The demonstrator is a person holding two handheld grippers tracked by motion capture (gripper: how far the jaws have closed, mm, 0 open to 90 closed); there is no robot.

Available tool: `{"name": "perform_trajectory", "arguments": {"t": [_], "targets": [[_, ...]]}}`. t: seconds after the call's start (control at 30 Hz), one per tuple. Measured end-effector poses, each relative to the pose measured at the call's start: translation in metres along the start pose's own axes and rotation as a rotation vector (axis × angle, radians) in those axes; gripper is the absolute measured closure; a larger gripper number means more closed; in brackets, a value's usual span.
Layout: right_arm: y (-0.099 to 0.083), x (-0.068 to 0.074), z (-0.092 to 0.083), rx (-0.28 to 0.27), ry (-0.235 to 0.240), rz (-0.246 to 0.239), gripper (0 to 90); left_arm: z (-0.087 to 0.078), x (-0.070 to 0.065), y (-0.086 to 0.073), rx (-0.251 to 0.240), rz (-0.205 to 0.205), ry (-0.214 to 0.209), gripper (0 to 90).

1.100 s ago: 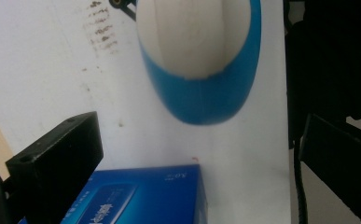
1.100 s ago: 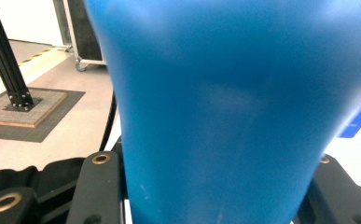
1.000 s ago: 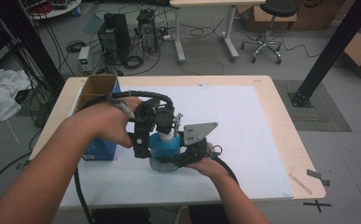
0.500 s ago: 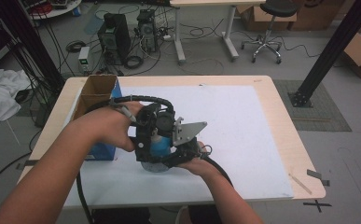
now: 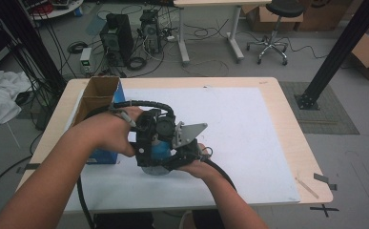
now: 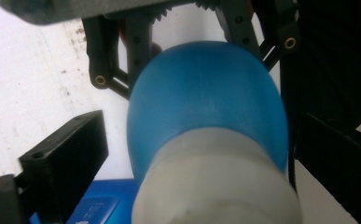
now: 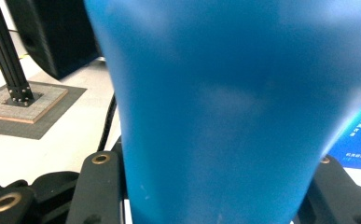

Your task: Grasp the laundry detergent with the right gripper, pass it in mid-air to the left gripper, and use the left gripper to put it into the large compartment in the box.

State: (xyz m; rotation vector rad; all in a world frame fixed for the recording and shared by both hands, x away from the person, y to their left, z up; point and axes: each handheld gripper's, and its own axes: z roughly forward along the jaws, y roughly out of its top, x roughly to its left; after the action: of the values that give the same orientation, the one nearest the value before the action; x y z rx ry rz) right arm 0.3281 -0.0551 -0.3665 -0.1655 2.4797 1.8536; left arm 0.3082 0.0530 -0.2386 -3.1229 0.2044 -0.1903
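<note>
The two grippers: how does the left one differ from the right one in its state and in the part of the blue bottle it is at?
The right gripper is shut on the bottle's blue body. The left gripper is open: its jaws have just been closing, with the white cap between them and a gap still showing. Both are black and meet at the same bottle.

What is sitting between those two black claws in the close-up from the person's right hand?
A blue bottle. In the right gripper view it stands between the right gripper's jaws, which clamp it on both sides.
</note>
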Motion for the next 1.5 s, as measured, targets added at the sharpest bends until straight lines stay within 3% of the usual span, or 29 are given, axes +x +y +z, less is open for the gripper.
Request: {"name": "perform_trajectory", "arguments": {"t": [0.77, 0.8, 1.27, 1.33, 1.5], "targets": [[0.0029, 0.0002, 0.0005, 0.012, -0.011, -0.023, 47.5, -0.0006, -0.0025, -0.0001, 0.013, 0.002, -0.008, 19.4], [0.0037, 0.0021, 0.0003, 0.005, -0.002, 0.002, 47.5, -0.0007, -0.0027, -0.0003, 0.015, 0.000, -0.003, 20.6], [0.0044, 0.0022, -0.0004, 0.008, -0.012, -0.010, 47.5, -0.0025, -0.0036, 0.0011, 0.028, -0.012, 0.018, 26.1], [0.0049, 0.0034, -0.0007, -0.002, -0.009, 0.012, 47.5, -0.0023, -0.0037, 0.0010, 0.028, -0.012, 0.022, 27.0], [0.0051, 0.0011, -0.0008, 0.009, -0.016, -0.024, 47.5, -0.0023, -0.0032, 0.0015, 0.035, -0.012, 0.018, 29.5]]}}
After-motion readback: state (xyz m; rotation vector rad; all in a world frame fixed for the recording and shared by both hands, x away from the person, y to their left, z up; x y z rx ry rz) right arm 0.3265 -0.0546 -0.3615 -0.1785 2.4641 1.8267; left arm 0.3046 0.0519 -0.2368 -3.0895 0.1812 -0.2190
